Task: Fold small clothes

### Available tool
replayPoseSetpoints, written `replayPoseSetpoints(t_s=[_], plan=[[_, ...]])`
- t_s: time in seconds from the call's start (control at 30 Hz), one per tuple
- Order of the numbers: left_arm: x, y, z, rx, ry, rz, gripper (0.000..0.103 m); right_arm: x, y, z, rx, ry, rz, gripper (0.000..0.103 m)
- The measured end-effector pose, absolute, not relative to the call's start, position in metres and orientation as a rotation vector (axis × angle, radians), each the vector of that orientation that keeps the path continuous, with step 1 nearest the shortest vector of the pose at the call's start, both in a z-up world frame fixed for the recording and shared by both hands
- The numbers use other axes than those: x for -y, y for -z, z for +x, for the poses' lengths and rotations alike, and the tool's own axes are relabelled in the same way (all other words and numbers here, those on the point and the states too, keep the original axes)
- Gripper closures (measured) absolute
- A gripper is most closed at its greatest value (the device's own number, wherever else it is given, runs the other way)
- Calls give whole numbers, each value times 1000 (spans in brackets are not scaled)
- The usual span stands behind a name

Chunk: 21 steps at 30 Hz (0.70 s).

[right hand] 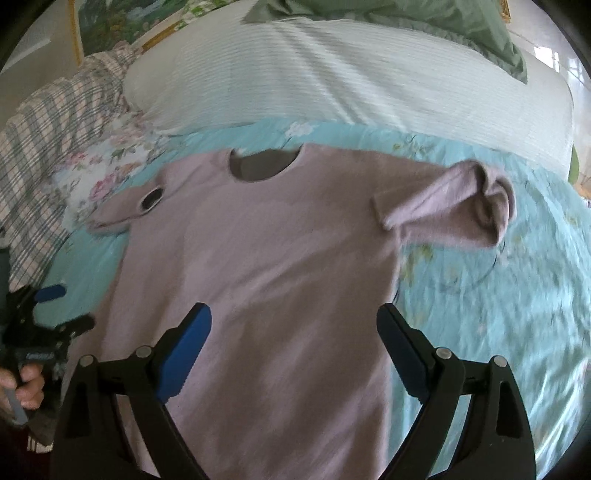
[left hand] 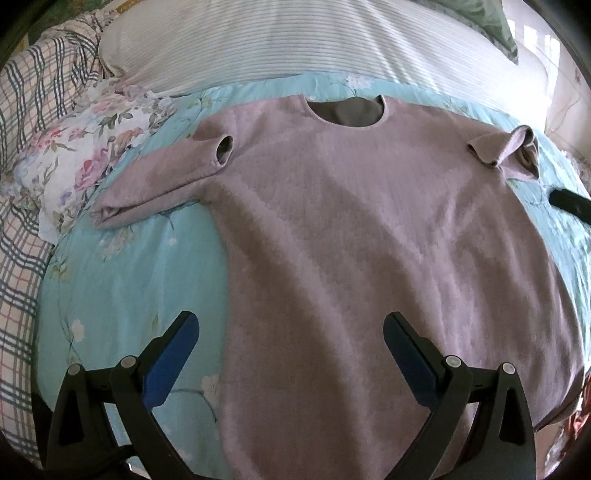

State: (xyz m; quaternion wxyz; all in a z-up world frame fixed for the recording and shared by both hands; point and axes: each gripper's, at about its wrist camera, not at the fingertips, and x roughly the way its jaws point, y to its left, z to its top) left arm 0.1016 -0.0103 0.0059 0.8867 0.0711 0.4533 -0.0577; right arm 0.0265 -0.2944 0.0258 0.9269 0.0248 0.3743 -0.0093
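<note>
A pale pink long-sleeved sweater (left hand: 351,229) lies flat, neck away from me, on a light blue floral quilt (left hand: 122,280). It also shows in the right wrist view (right hand: 266,266). Its left sleeve (left hand: 162,184) is folded back with the cuff up by the shoulder. Its right sleeve (right hand: 454,203) is crumpled at the shoulder. My left gripper (left hand: 290,354) is open and empty above the sweater's lower left part. My right gripper (right hand: 293,347) is open and empty above the sweater's lower right part. The left gripper also shows in the right wrist view (right hand: 55,306), held in a hand.
A white striped pillow (left hand: 295,40) lies beyond the sweater's neck. A plaid cover (left hand: 33,96) and a floral pillow (left hand: 85,147) lie at the left. A green cloth (right hand: 424,22) lies behind the white pillow. Bare quilt (right hand: 498,295) extends right of the sweater.
</note>
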Motion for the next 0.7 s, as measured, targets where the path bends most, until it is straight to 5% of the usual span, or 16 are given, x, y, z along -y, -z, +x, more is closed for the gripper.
replayPoseSetpoints(t_s=[0.2, 0.37, 0.47, 0.7], plan=[[20, 2, 123, -978, 127, 165, 3, 367, -15, 99, -788, 146, 197, 49], [26, 9, 134, -994, 135, 176, 3, 411, 14, 141, -834, 212, 340, 60], [26, 12, 139, -986, 143, 164, 3, 415, 21, 147, -846, 215, 351, 97], [19, 18, 150, -988, 165, 104, 3, 341, -16, 160, -741, -72, 452, 97]])
